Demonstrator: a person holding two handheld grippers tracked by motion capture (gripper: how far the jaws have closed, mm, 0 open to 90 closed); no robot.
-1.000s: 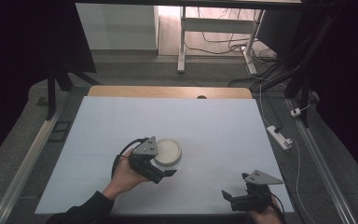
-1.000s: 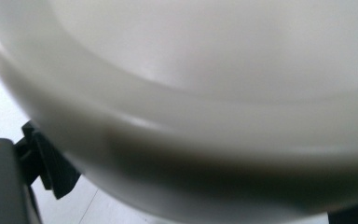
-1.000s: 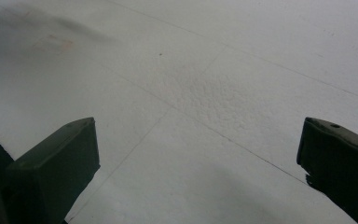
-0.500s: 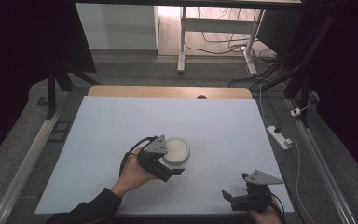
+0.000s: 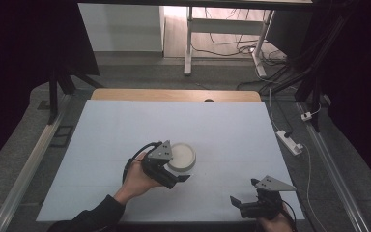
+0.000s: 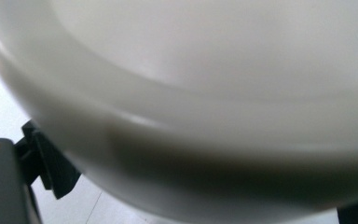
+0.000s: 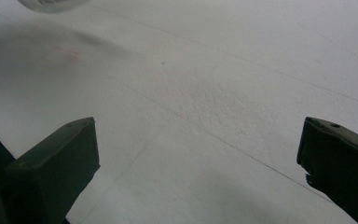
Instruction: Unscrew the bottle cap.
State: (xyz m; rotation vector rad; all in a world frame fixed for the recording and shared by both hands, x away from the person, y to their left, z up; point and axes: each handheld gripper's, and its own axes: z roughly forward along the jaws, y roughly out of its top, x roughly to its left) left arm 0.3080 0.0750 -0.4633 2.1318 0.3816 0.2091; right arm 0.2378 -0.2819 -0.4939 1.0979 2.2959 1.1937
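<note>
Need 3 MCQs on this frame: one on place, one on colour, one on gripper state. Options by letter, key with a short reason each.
1. Where is the bowl on the table?
A. near the middle, at the left gripper
B. at the far wooden edge
C. beside the right gripper

2. What colour is the bowl?
A. red
B. white
C. black

3. How do the right gripper's jaws stand?
A. shut on the bowl
B. shut on nothing
C. open, with bare table between them

Key:
1 A, the high view shows the bowl mid-table against the left gripper.
2 B, its rim is white in the high view and the left gripper view.
3 C, the right gripper view shows both jaws wide apart over table.
</note>
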